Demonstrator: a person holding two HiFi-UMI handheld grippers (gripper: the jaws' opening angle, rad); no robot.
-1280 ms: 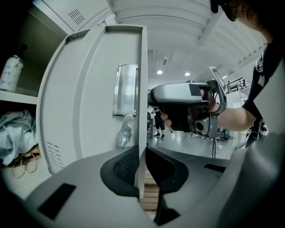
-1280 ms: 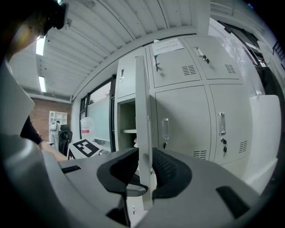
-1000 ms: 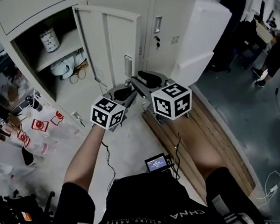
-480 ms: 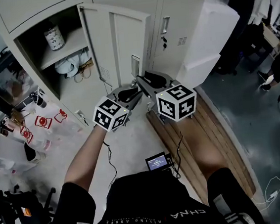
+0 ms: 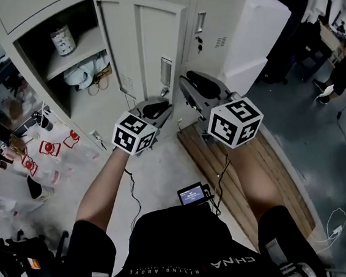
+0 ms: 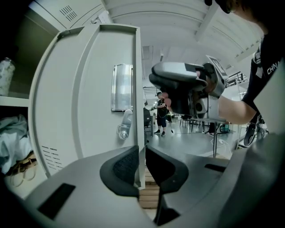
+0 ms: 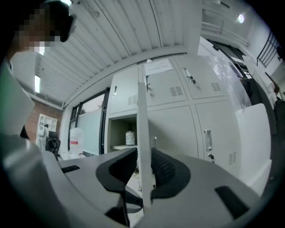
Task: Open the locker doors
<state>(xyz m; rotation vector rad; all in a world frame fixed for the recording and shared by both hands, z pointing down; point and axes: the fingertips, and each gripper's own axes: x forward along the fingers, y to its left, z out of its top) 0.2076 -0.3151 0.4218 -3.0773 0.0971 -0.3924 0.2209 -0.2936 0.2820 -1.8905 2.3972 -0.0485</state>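
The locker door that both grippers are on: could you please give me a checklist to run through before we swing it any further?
1. Left gripper set on the locker door: ok, its jaws sit either side of the free edge, below the handle.
2. Right gripper on the same edge: ok, its pads press both faces.
3. Door unlatched: ok, it stands swung out and the compartment shelf shows.
4. Swing path: cannot tell, a wooden pallet lies on the floor near the door's bottom edge.
5. Neighbouring locker door opened: not ok, it is shut.
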